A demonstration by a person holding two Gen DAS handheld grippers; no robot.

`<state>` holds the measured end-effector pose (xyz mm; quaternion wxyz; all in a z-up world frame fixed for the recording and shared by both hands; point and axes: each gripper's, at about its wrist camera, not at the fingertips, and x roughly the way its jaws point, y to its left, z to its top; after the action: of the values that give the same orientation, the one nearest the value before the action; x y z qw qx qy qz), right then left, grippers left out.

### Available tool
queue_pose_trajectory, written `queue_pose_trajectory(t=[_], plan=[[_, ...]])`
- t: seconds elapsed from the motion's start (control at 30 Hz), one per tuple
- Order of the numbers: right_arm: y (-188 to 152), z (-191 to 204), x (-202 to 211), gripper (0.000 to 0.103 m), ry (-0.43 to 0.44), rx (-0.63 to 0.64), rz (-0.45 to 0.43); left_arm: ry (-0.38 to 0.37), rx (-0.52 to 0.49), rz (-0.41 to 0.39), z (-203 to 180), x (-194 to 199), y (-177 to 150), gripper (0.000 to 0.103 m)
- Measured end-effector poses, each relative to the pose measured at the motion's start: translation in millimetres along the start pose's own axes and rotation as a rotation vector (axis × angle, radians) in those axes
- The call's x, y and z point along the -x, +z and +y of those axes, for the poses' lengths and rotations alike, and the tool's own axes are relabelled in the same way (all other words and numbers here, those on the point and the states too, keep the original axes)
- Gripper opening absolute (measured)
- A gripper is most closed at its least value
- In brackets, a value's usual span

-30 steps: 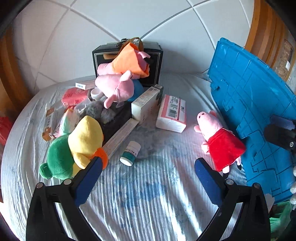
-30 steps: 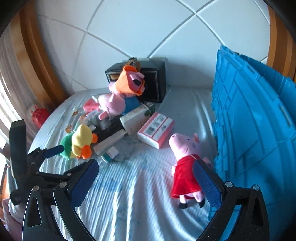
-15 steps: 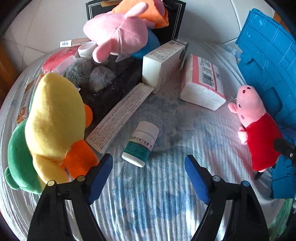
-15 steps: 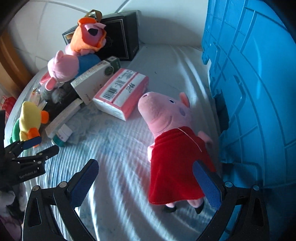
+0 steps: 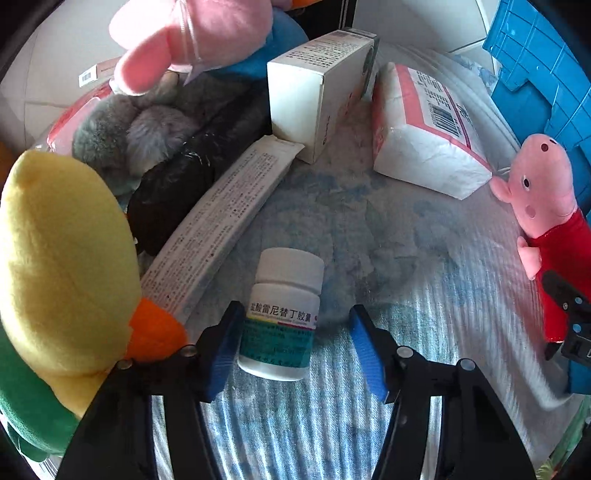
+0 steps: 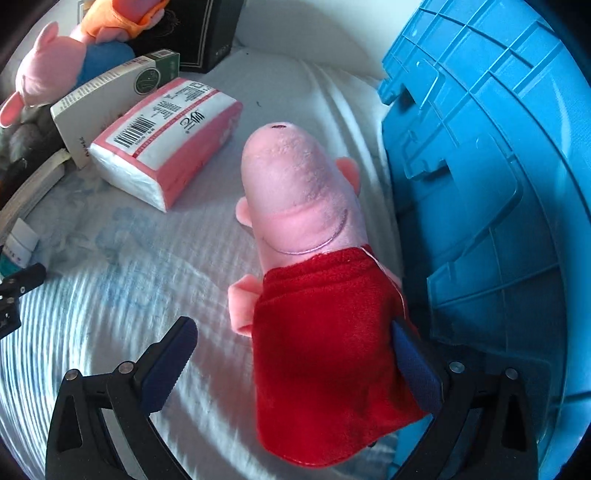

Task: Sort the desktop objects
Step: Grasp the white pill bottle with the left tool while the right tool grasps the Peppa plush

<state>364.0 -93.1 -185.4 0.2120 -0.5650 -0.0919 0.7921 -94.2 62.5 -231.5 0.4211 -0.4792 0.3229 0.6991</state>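
My left gripper (image 5: pixel 295 345) is open around a white pill bottle (image 5: pixel 282 314) with a green label, which lies on the striped cloth; its left pad touches the bottle and the right pad stands clear. My right gripper (image 6: pixel 291 362) is open around the red dress of a pink pig plush (image 6: pixel 314 258) lying beside the blue crate (image 6: pixel 498 184); its right pad touches the dress and the left pad is apart. The pig also shows at the right of the left wrist view (image 5: pixel 546 214).
A yellow duck plush (image 5: pixel 62 266) lies left of the bottle. A long white carton (image 5: pixel 218 218), a white box (image 5: pixel 317 96), a tissue pack (image 6: pixel 166 136), grey fur, more pig plushes (image 5: pixel 192 37) and a black box (image 6: pixel 199 33) crowd the far side.
Both grippers have moved forward and down. The left now straddles the pill bottle and has narrowed; the right now straddles the pig plush's dress.
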Motion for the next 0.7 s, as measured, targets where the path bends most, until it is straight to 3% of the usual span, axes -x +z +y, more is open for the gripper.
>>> queue_pose_trajectory(t=[0.13, 0.2, 0.3, 0.4, 0.53, 0.6, 0.63, 0.7], plan=[[-8, 9, 32, 0.099, 0.183, 0.017, -0.068, -0.027, 0.055, -0.009, 12, 10, -2, 0.037], [-8, 10, 47, 0.097, 0.209, 0.014, -0.103, -0.044, 0.067, -0.006, 14, 13, -2, 0.036], [-4, 6, 54, 0.099, 0.135, 0.017, -0.148, -0.032, 0.039, -0.013, 10, 17, -4, 0.036], [8, 3, 44, 0.103, 0.077, 0.023, -0.127, -0.03, 0.033, -0.017, 9, 20, -3, 0.036], [17, -6, 3, 0.103, 0.022, 0.014, -0.011, -0.034, 0.034, 0.0, 14, 18, -2, 0.036], [12, -1, -13, 0.103, -0.05, 0.041, 0.012, -0.067, 0.051, 0.003, 17, 22, -4, 0.034], [9, 3, -15, 0.102, -0.076, 0.065, 0.004, -0.083, 0.059, 0.002, 20, 22, -7, 0.034], [1, 7, -13, 0.09, -0.085, 0.072, -0.002, -0.077, 0.058, -0.013, 19, 30, -11, 0.034]])
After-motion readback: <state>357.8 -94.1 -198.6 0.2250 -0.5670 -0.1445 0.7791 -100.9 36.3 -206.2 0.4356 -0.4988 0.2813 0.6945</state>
